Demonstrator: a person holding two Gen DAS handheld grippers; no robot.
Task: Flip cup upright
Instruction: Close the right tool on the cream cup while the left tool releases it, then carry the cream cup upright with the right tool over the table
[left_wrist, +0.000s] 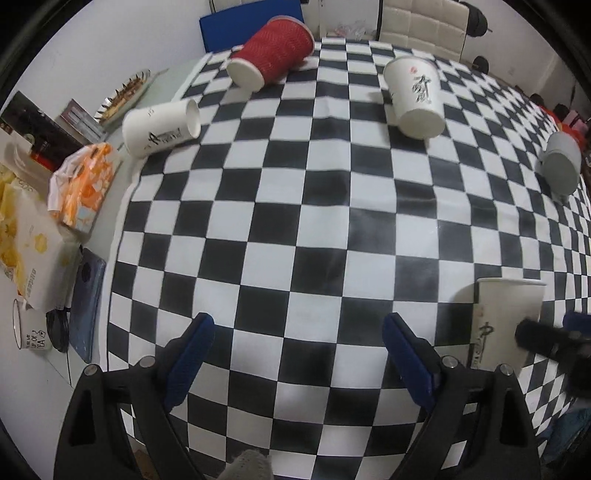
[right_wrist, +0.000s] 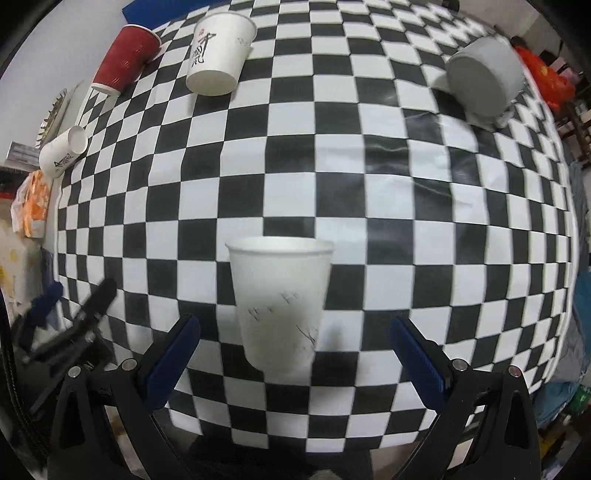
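A white paper cup stands mouth up on the checkered cloth that covers the bench, right in front of the right gripper. Its jaws are spread wide on either side of the cup, touching nothing, so the cup looks released and this one seems done. The left gripper hovers over bare cloth with its jaws wide and nothing between them, probably free to go for another cup.

Four more wait on their sides farther back: a red cup, a white cup with black lettering, a smaller white cup at the cloth's left edge, and a grey cup near the right edge. Lying down, they show either base or mouth, which suggests how each should be approached.

In the left view the upright cup is partly hidden by the right gripper's blurred finger. The clutter beside the cloth is hard to make out, and the grey cup's handle, if any, is unclear.
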